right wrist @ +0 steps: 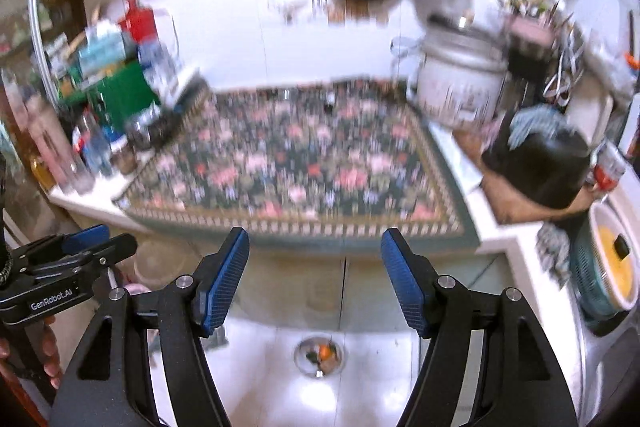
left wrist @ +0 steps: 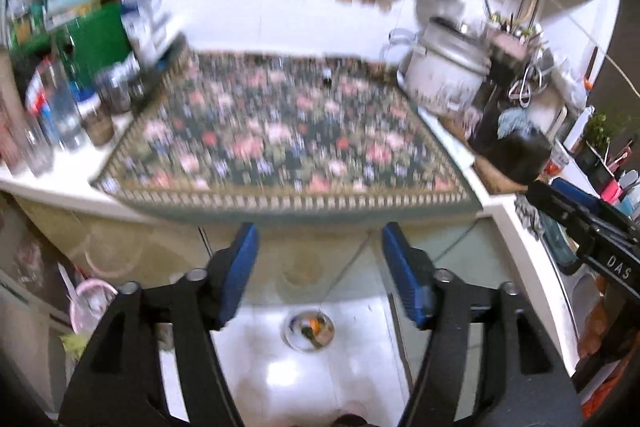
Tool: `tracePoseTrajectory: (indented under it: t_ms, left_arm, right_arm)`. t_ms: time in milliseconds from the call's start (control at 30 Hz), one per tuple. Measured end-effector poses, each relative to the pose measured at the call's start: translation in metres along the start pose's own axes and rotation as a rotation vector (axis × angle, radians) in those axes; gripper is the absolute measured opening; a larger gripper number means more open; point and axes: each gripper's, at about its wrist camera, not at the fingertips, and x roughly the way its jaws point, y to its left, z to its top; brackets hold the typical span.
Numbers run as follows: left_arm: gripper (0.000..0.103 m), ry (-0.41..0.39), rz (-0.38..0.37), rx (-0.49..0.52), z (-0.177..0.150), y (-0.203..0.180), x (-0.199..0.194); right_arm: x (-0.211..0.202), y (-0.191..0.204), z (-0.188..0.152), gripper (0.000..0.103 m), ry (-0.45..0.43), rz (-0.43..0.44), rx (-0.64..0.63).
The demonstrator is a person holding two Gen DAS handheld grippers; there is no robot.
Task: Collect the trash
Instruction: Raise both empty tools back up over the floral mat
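A cluttered kitchen counter under a floral-patterned cloth [left wrist: 280,135] faced both empty, wide-spread tongs, the left gripper [left wrist: 318,275] and right gripper [right wrist: 316,279]; seemingly the searching step, next needing a trash target.

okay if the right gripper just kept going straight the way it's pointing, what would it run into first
Probably the front edge of the counter, where the floral cloth hangs over. The right gripper is open and empty, aimed at that edge. Motion blur and fisheye leave depth unclear; nothing visible lies nearer.

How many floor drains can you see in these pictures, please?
1. The floor drain sits in the white tiled floor below the counter's front edge, between both grippers' fingers in each view. Others may be hidden.
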Motion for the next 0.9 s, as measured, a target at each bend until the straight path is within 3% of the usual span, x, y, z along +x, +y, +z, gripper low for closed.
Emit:
tracePoseTrajectory:
  t_ms: [133,200,267,333,400,700,900]
  left_arm:
    - [0.072,-0.081,0.005,0.024,0.029,-0.005,-0.024]
    - [0.073,-0.098,0.003,0.030,0.040,-0.009,-0.027]
    - [0.094,-0.126,0.017,0.032,0.053,-0.014,-0.026]
    - [0.100,-0.192,0.050,0.018,0.068,-0.019,-0.025]
    - [0.101,-0.226,0.072,0.010,0.081,-0.023,-0.019]
    - [0.101,-0.244,0.125,-0.045,0.170,-0.047,0.044]
    - [0.101,-0.270,0.186,-0.072,0.206,-0.051,0.076]
  right_arm:
    - [-0.017,0.000,0.024,0.070,-0.087,-0.028,-0.017]
    - [-0.019,-0.004,0.033,0.077,-0.121,-0.030,-0.018]
    - [-0.015,-0.010,0.043,0.078,-0.160,-0.037,-0.022]
    - [-0.009,-0.017,0.053,0.079,-0.184,-0.053,-0.036]
    - [-0.002,-0.026,0.062,0.079,-0.205,-0.053,-0.048]
    - [0.052,-0.078,0.126,0.079,-0.209,0.014,-0.062]
    - [0.095,-0.095,0.161,0.079,-0.194,0.039,-0.100]
